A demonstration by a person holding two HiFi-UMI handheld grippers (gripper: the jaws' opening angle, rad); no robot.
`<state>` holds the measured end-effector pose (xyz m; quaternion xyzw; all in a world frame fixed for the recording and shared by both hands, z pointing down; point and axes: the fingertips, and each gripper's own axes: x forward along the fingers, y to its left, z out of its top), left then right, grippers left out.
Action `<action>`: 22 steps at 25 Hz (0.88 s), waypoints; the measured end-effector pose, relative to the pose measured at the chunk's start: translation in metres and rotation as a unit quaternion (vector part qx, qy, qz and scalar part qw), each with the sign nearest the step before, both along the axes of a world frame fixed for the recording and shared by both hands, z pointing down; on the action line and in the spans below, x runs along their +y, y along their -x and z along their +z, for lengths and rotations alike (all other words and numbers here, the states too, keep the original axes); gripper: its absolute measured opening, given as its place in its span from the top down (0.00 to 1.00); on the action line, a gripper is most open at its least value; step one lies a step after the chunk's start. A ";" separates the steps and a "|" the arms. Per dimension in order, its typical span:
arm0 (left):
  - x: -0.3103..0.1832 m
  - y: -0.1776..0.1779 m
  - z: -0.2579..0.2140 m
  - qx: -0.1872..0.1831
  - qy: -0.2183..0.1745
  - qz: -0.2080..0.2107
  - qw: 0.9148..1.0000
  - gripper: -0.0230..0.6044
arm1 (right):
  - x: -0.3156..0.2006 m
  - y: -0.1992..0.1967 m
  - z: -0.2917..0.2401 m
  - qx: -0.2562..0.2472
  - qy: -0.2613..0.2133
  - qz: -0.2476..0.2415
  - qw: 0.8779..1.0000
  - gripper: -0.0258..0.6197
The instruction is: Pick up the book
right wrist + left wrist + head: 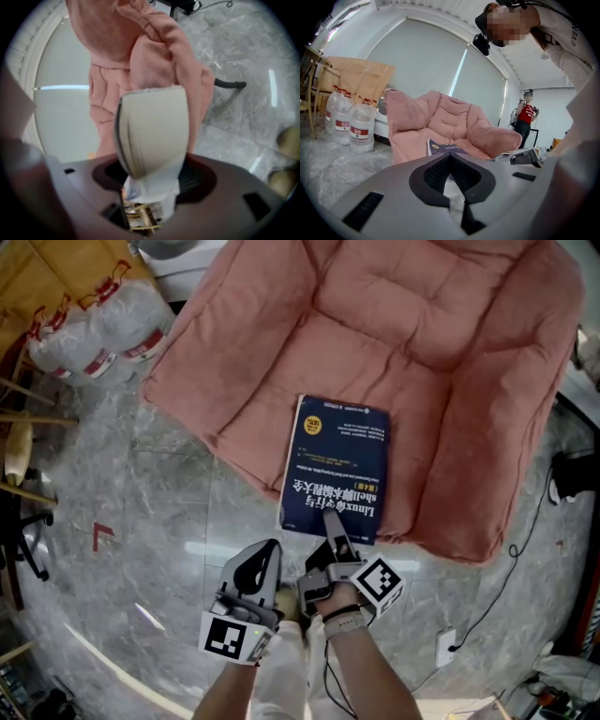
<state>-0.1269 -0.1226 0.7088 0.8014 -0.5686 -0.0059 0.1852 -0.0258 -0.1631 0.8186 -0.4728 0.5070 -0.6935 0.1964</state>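
Note:
A dark blue book [336,465] lies flat on the pink cushion chair [431,343], its near edge at the cushion's front rim. My right gripper [336,538] is turned on its side at that near edge. In the right gripper view the book's pale page block [152,136] stands between the widely spread jaws of my right gripper [152,176], and I see no pad pressing on it. My left gripper [262,563] hovers over the floor just left of the right one, short of the cushion, jaws together and empty. From the left gripper [450,159] the book [443,147] shows ahead.
Large water bottles [103,324] and flattened cardboard [56,277] lie at the far left on the marble floor. A black cable [525,540] runs to a wall-socket block [445,648] at the right. A person in red [526,117] stands far behind the chair.

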 end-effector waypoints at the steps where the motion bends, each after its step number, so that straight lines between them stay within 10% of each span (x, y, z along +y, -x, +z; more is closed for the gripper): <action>1: 0.001 0.002 0.001 0.000 0.001 -0.001 1.000 0.95 | -0.002 0.000 0.001 -0.003 0.001 0.005 1.000 0.51; 22: -0.014 0.016 -0.021 0.010 -0.012 -0.004 1.000 0.95 | -0.005 0.003 -0.029 -0.029 -0.026 0.010 0.999 0.68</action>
